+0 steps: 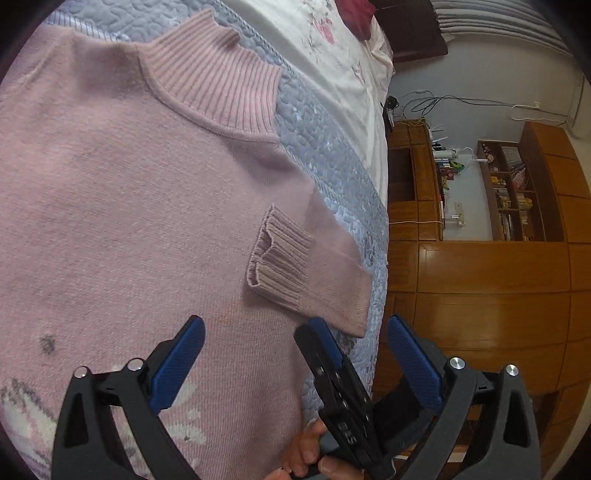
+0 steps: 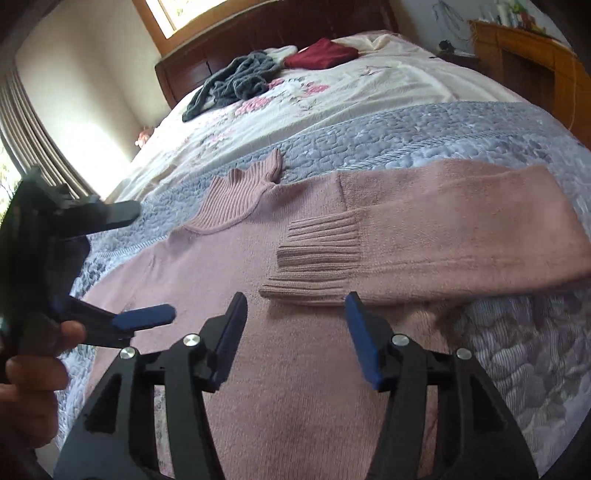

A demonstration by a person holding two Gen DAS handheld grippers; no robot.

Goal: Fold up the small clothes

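Observation:
A pink knit sweater (image 1: 129, 206) (image 2: 295, 369) lies flat on the quilted grey bedspread (image 1: 332, 147) (image 2: 406, 129), ribbed collar (image 1: 214, 81) (image 2: 236, 199) towards the head of the bed. One sleeve is folded across the chest, and its ribbed cuff (image 1: 280, 258) (image 2: 317, 258) rests on the body. My left gripper (image 1: 295, 321) (image 2: 153, 262) hovers open over the chest, holding nothing. My right gripper (image 2: 295, 301) is open just short of the cuff. In the left wrist view one of its fingers (image 1: 325, 343) shows beside the sleeve's fold.
A hand (image 1: 314, 450) (image 2: 33, 387) holds each tool. A grey clothes pile (image 2: 236, 85) and a dark red garment (image 2: 321, 53) (image 1: 354, 14) lie near the wooden headboard (image 2: 258, 33). The bed's edge runs beside wooden cabinets (image 1: 480, 280) and shelves (image 1: 513, 192).

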